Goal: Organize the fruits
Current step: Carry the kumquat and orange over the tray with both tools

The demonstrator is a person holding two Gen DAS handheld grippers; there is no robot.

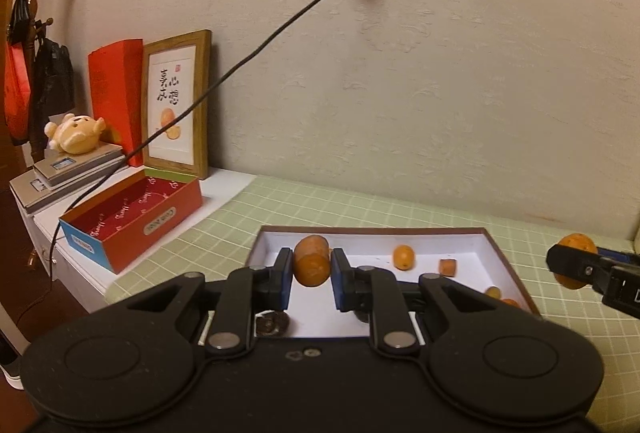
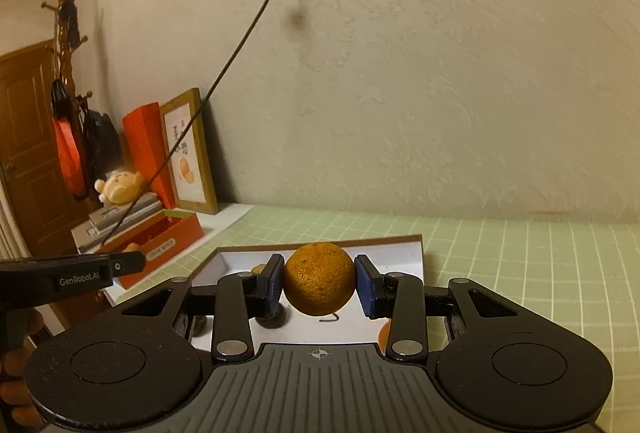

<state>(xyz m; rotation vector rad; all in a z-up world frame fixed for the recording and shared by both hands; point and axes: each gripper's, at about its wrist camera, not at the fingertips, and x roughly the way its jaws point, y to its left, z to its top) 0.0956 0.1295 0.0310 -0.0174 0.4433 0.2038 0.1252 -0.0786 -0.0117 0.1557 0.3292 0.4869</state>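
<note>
Fruits are being lifted clear over the white tray (image 1: 504, 253) on the green-gridded worktop (image 1: 320, 209): the left tongs (image 1: 311, 267) are pinching an oblong orange fruit (image 1: 312, 260) across its narrow sides. The right tongs (image 2: 319, 283) are clamping a round mandarin (image 2: 319, 279) at its widest girth, likely so neither slips while being sorted.

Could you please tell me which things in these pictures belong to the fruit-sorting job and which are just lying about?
Part of the job:
- left claw holding the carrot piece
- right claw holding the orange
- white tray
- kumquat in it

Just lying about:
- red box
- framed picture
- plush toy
- black cable
</note>
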